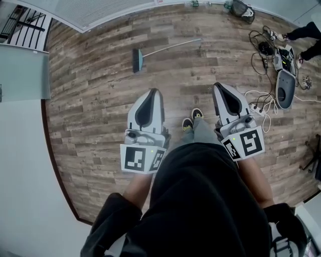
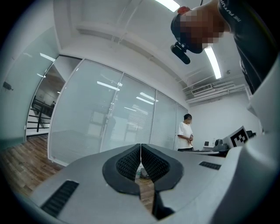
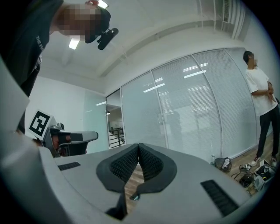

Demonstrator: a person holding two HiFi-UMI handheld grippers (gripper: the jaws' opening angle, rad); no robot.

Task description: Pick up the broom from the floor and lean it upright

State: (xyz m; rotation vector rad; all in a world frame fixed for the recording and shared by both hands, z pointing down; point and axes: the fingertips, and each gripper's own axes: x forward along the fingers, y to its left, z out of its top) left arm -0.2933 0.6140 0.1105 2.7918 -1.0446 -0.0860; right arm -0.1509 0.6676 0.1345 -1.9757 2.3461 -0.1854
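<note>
Broom [image 1: 139, 58] lies flat, well ahead of left gripper [image 1: 154, 92] and right gripper [image 1: 217, 86].

No legible text, small white print [image 2: 228, 12] on dark shirt [image 2: 253, 48] unreadable

A person is wearing a black top [image 1: 200, 196] with dark sleeves [image 1: 111, 221], grey trousers [image 1: 203, 131] and black shoes [image 1: 192, 118] with yellow trim. The left gripper [image 1: 153, 92] and right gripper [image 1: 218, 86] are showing pale grey shells narrowing to a tip, with dark slotted patches on either side, black ribbed pads [image 2: 127, 164] inside, and at the rear a white cube [image 1: 143, 158] bearing black square markers, each with a small green light glowing.
</note>
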